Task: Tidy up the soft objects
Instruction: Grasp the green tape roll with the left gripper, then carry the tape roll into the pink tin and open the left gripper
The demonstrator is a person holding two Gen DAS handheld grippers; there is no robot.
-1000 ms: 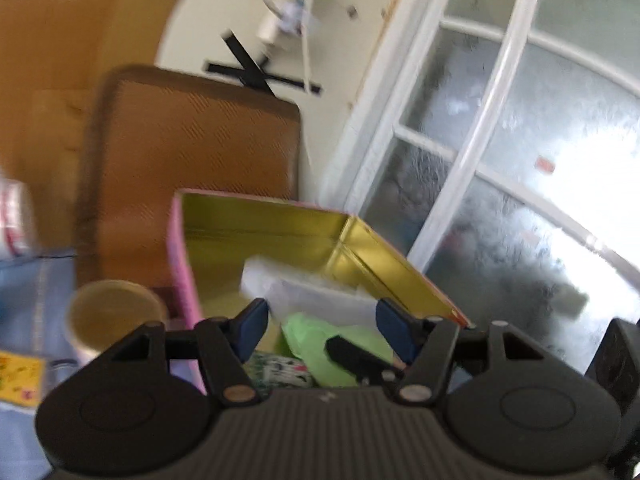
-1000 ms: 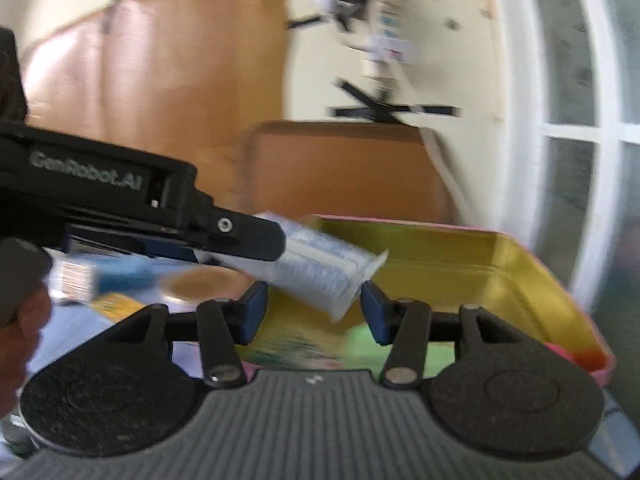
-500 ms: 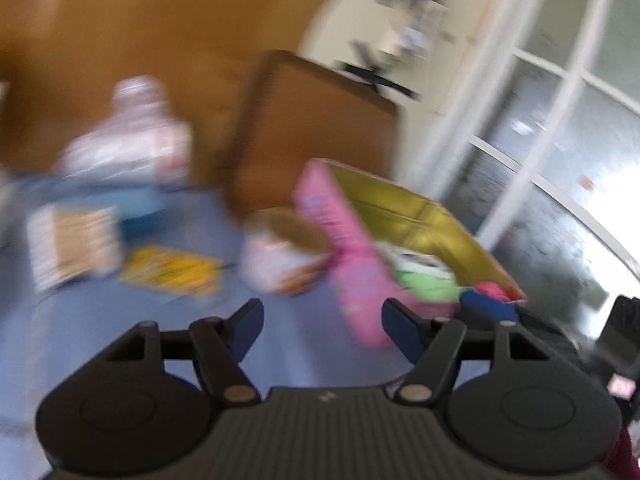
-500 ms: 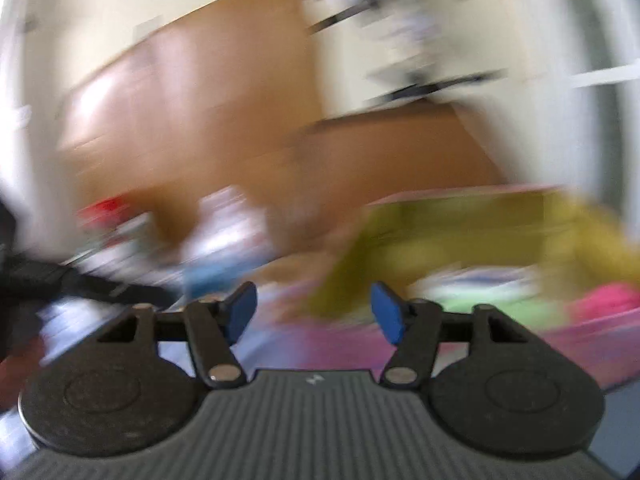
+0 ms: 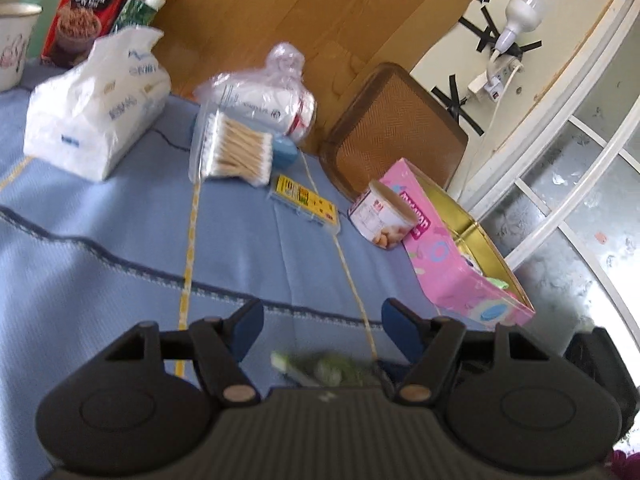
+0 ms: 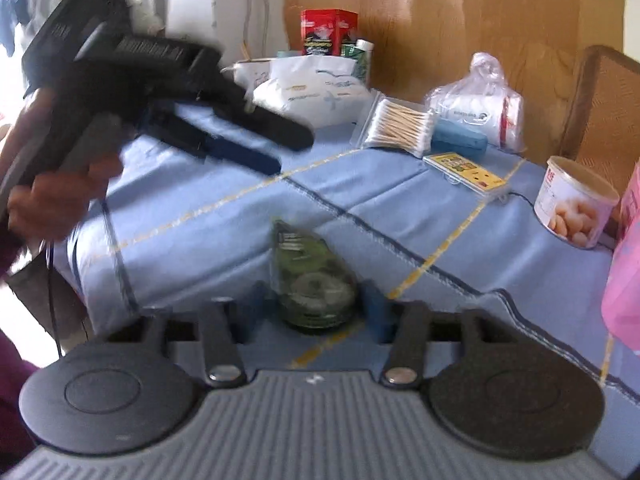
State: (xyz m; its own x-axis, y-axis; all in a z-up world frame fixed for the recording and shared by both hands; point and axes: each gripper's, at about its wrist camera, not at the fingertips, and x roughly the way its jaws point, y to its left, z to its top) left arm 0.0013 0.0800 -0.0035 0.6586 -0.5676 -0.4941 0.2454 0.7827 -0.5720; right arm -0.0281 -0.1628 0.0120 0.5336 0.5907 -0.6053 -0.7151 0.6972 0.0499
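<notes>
My left gripper (image 5: pixel 322 320) has its jaws wide apart, nothing between them, hanging over the blue tablecloth (image 5: pixel 120 280). My right gripper (image 6: pixel 310 300) is spread too, with a small green packet (image 6: pixel 310 280) lying on the cloth between the fingers; blur keeps me from saying whether either pad touches it, but the jaws are not clamped on it.

Largest first. Pink box (image 5: pixel 448 256), gold-lined, sits at the table's far right edge, beside the chair (image 5: pixel 396 128). Something green and something pale show inside it, so my reading is that part of the sorting is done.

Still out on the cloth:
- tissue pack (image 5: pixel 96 108), far left, soft, well apart from the box.
- clear bag of white padding (image 5: pixel 264 96), knotted at the top, at the back by the wooden wall.
- cotton swab bag (image 5: pixel 236 148), just in front of that.
- small blue pouch (image 6: pixel 460 140), touching or just beside the swab bag; cannot tell which.
- round tin (image 5: pixel 380 216), right against the box wall; rigid, probably not mine to move.
- flat yellow card pack (image 5: pixel 306 200), between the swabs and the tin.
- green packet, nearest me, smallest of the lot.

Judgement: early to midway. Several soft things are left, with the green packet seemingly next in line.
</notes>
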